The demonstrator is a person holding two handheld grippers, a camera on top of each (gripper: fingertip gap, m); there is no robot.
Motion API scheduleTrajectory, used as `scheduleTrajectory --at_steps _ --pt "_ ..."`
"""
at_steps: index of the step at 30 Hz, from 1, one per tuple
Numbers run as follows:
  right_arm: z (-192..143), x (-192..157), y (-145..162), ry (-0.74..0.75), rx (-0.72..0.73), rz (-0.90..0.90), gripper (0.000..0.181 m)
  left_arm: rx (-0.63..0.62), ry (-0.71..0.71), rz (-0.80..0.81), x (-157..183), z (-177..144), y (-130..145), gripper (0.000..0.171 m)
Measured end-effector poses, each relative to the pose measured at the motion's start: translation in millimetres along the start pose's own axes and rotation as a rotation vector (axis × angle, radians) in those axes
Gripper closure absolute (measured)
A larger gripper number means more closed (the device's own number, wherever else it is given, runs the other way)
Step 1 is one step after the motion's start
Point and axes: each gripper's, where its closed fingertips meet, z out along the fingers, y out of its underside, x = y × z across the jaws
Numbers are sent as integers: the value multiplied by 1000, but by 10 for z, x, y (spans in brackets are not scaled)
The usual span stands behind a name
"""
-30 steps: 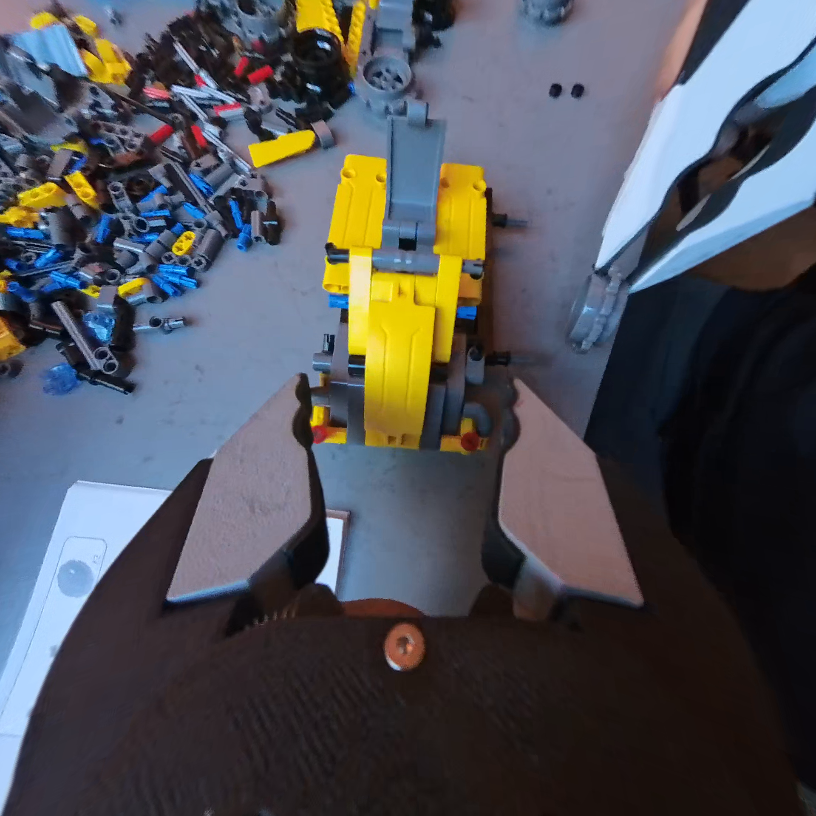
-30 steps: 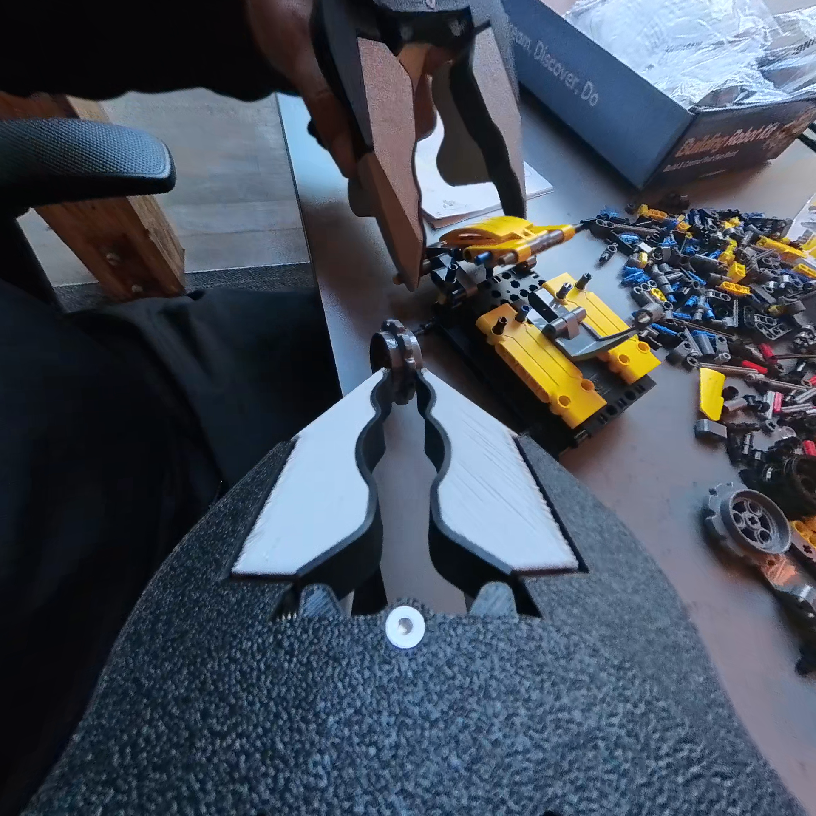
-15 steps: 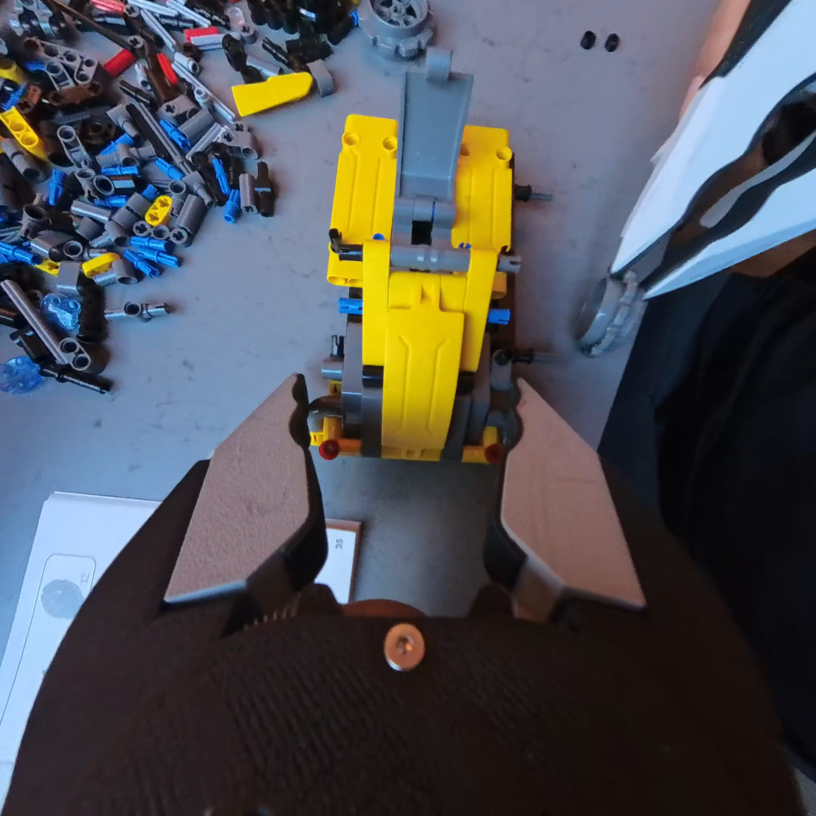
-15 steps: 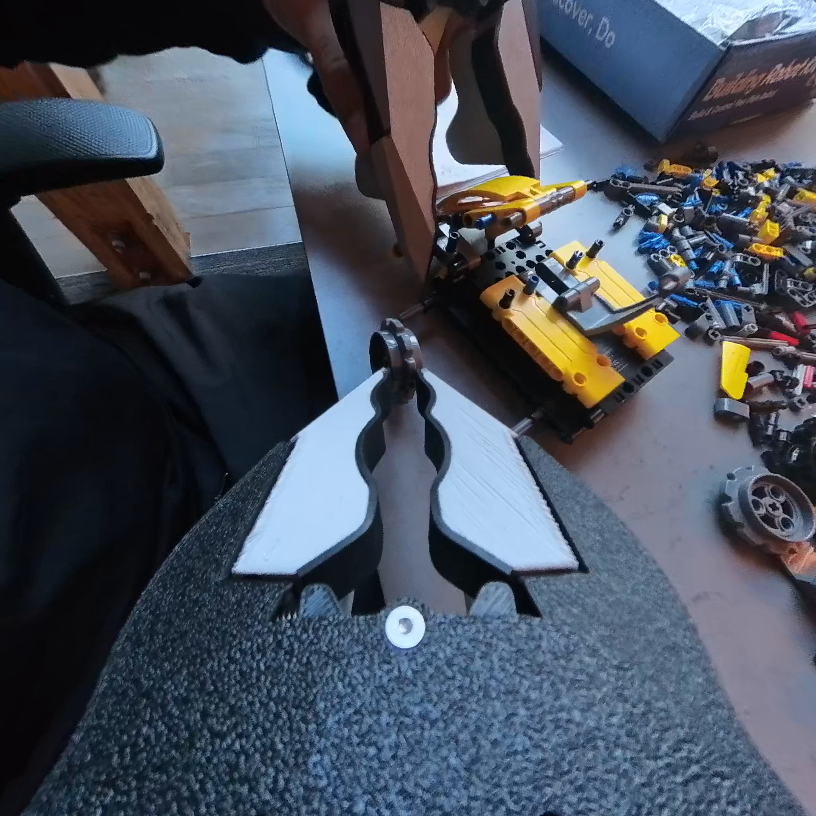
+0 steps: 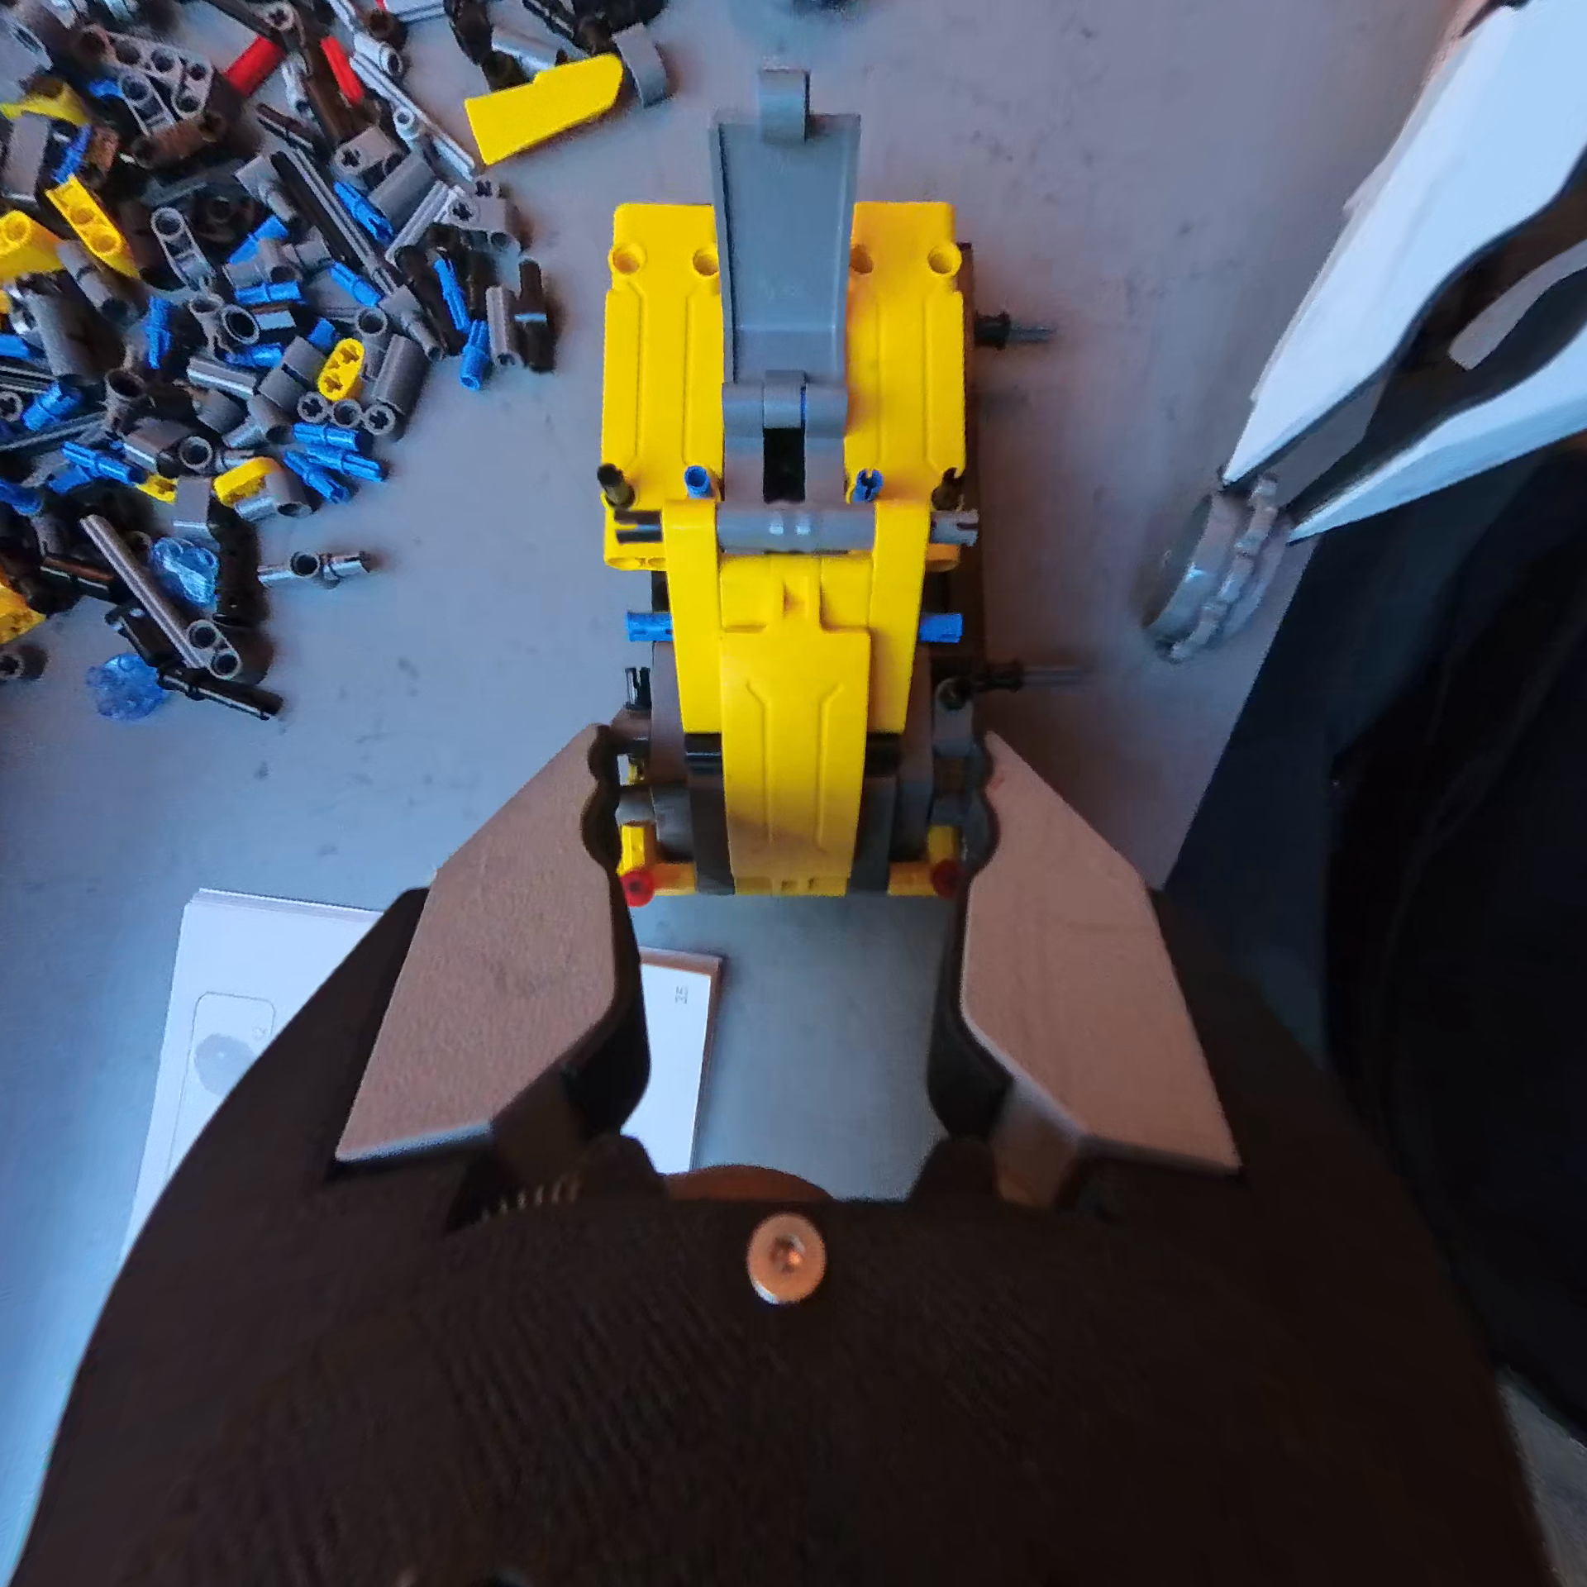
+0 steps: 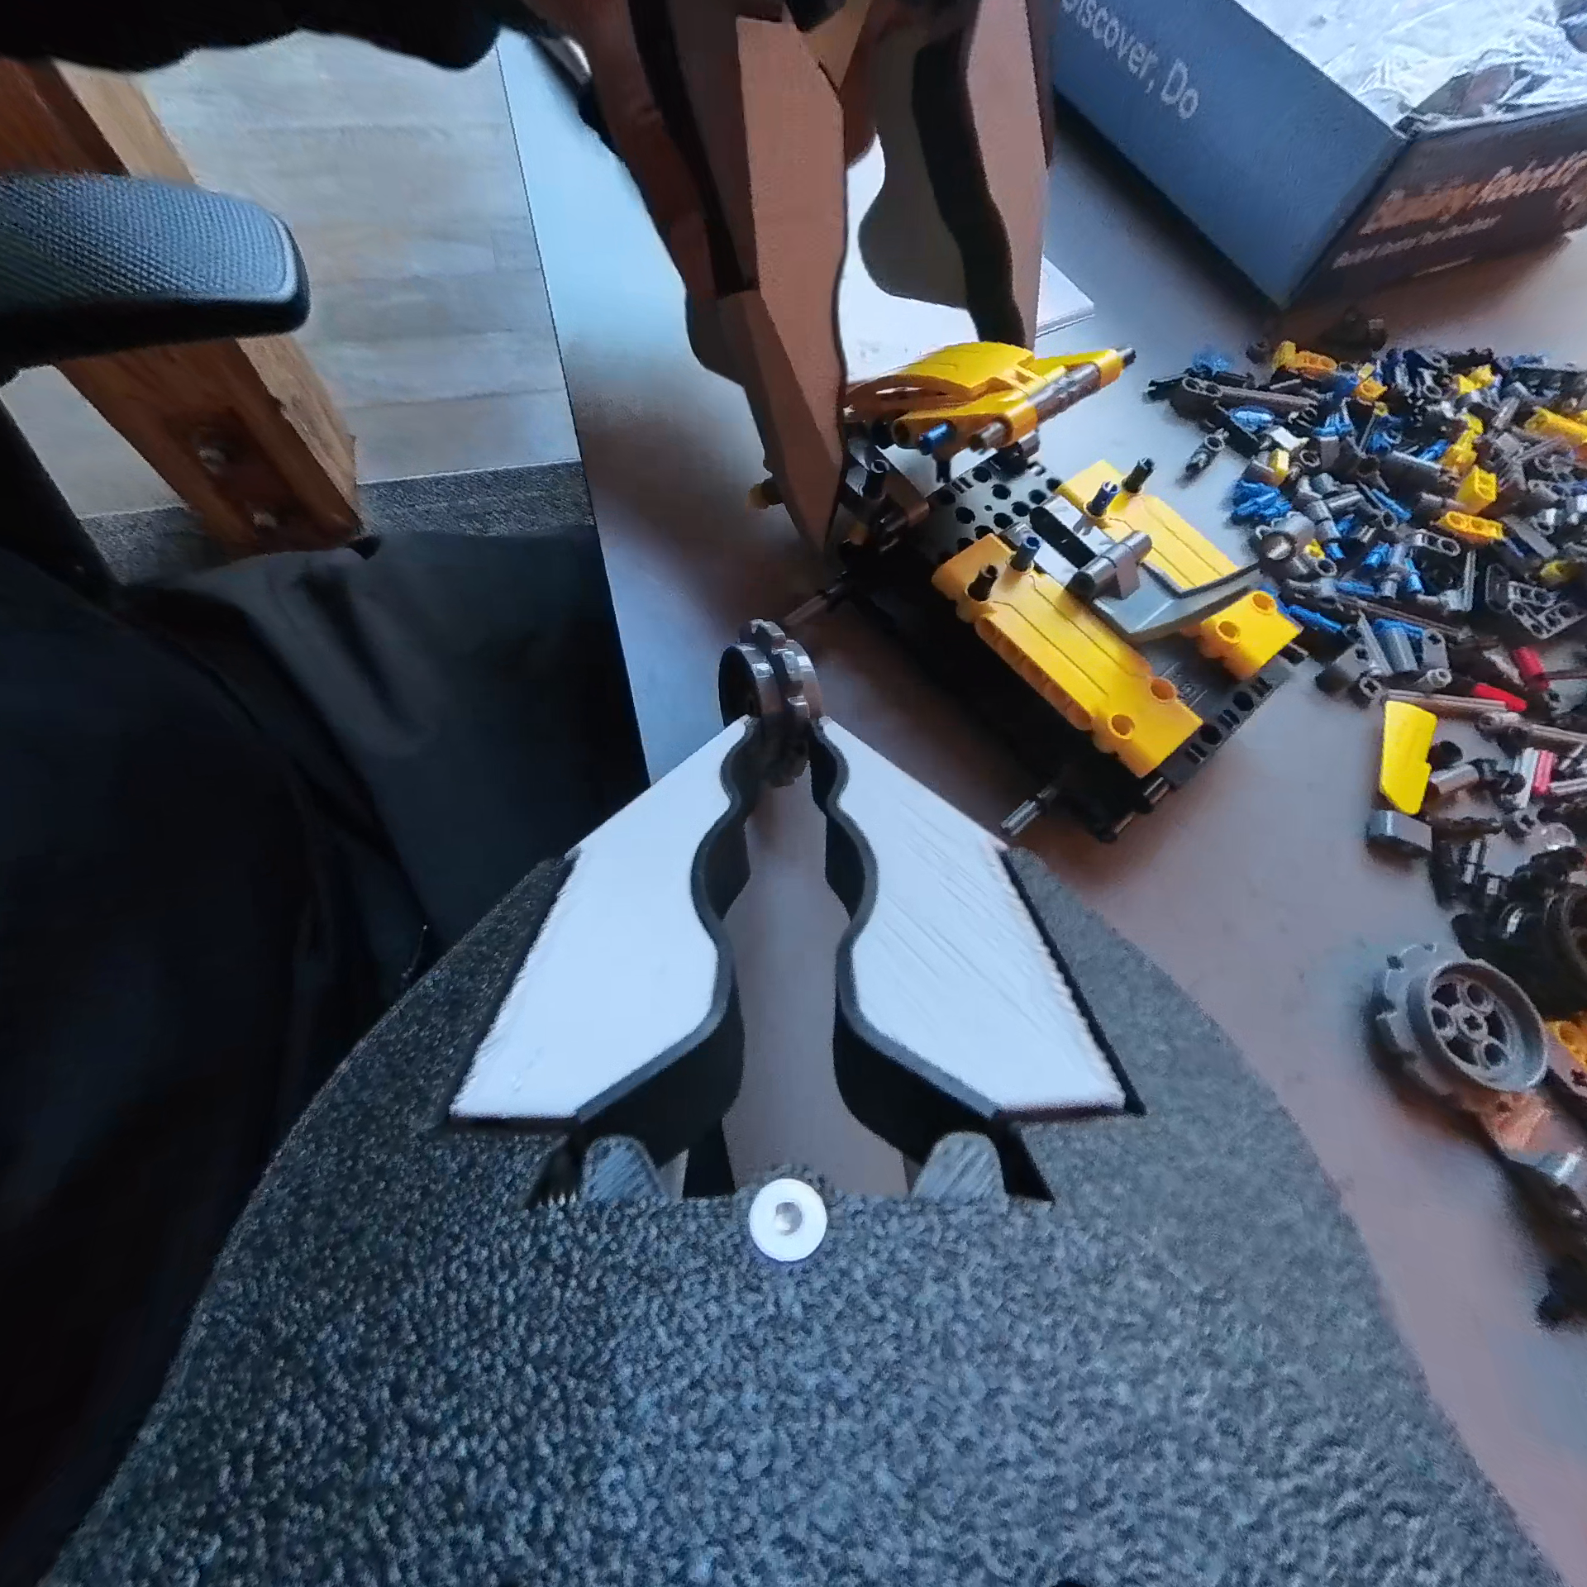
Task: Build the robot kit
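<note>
The left gripper [image 5: 786,803] comes down over the near end of a yellow, grey and black brick-built vehicle [image 5: 786,515] that stands on the grey table [image 5: 386,773]. Its brown jaws stand apart, one on each flank of the model's near end, level with the small red pins at its corners. The tips look to be touching or just beside the model's sides; whether they press on it cannot be told. In the right wrist view the same brown jaws reach down from above onto that end of the vehicle [image 6: 1091,618], beside its raised yellow hood.

The right gripper [image 6: 777,730] has its white jaws clamped on a small dark grey toothed wheel [image 6: 767,687], held on edge at the tips. It hangs near the table's edge, apart from the vehicle's side, where black axle pins stick out towards it. The left wrist view shows this wheel [image 5: 1215,584] to the right of the model.

A heap of loose building pieces [image 5: 215,343] in blue, grey, black and yellow lies on the model's far side. A white instruction booklet [image 5: 249,970] lies under the left gripper. A grey spoked wheel hub [image 6: 1460,1026] lies near the right gripper, and a blue cardboard box [image 6: 1288,146] stands at the far side of the table.
</note>
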Motion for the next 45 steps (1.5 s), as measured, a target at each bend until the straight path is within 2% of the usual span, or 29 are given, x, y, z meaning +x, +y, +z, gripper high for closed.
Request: scheduleTrajectory --at_steps 5,13,17,32,36,39,45 --pt "75 22 -78 -28 -10 21 171 -56 46 -41 -28 -34 29 94" --pt "199 24 -192 -188 25 137 171 -81 194 -77 -4 -73 32 94" --pt "202 39 -242 -244 50 189 171 -68 280 -120 -18 -98 23 94" --pt "102 147 -485 -301 169 270 171 20 523 -319 -29 -176 -39 94" --pt "-31 240 -410 -267 164 254 171 67 592 -397 -52 -214 -54 94" --pt "-128 214 -273 -294 134 273 171 96 623 -429 -69 -232 -57 94" --pt "8 224 6 -248 -10 306 171 115 657 -470 -81 -242 -76 94"
